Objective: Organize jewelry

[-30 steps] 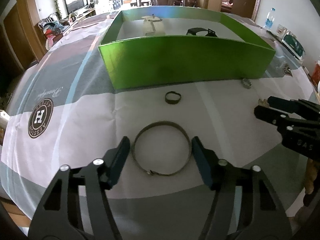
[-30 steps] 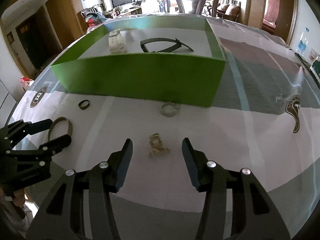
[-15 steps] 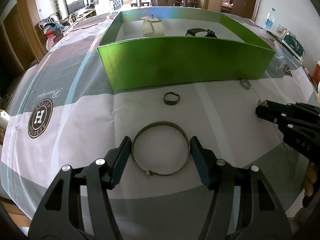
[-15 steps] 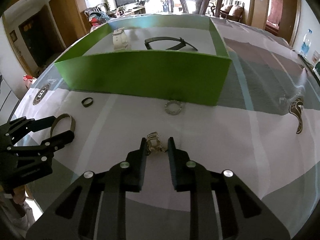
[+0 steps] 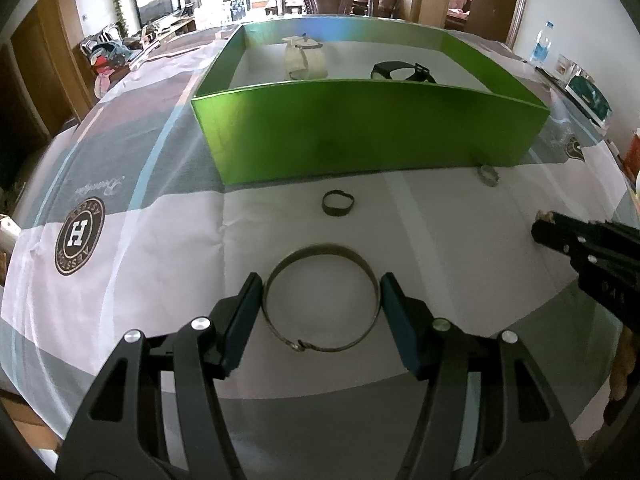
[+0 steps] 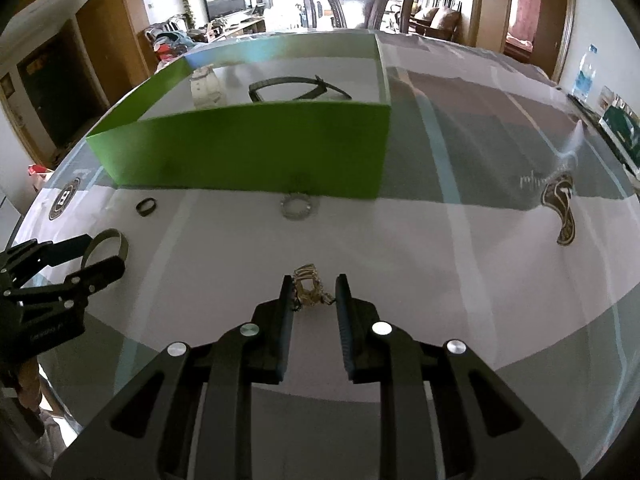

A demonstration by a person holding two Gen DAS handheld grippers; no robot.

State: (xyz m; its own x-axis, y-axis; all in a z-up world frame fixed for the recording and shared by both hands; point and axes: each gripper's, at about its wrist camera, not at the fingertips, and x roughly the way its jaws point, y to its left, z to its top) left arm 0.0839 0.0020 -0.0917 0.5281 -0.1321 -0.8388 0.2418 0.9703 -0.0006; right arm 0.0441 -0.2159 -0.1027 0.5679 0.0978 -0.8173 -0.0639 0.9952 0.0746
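Daylight from a living room at the back fell across a table spread with a grey, white and pale blue tablecloth (image 5: pixel 168 216), on which stood a green box (image 5: pixel 360 136) with open top. From the left wrist view, the left gripper (image 5: pixel 320 300) sat low over the cloth with its jaws spread to either side of a large bangle (image 5: pixel 320 296) lying flat; the pads stood just beside the band, and whether they touched it could not be told. Beyond it lay a small dark ring (image 5: pixel 338 203), and near the box's right corner a beaded silver ring (image 5: pixel 489 175). Inside the box this view showed a cream watch (image 5: pixel 304 60) and a black watch (image 5: pixel 402 71). At the right edge the right gripper (image 5: pixel 540 224) appeared only from the side, a scrap of gold at its tip, so its grip could not be read there. The right wrist view settled it: the right gripper (image 6: pixel 314 292) had its jaws drawn close on a gold ornament (image 6: pixel 307 286) resting on the cloth, both pads against its sides. That same view gave the left gripper (image 6: pixel 104 256) side-on with the bangle (image 6: pixel 106 246) between its fingers, the dark ring (image 6: pixel 146 207) off to the left, and the beaded ring (image 6: pixel 298 205) right at the foot of the box (image 6: pixel 256 152).
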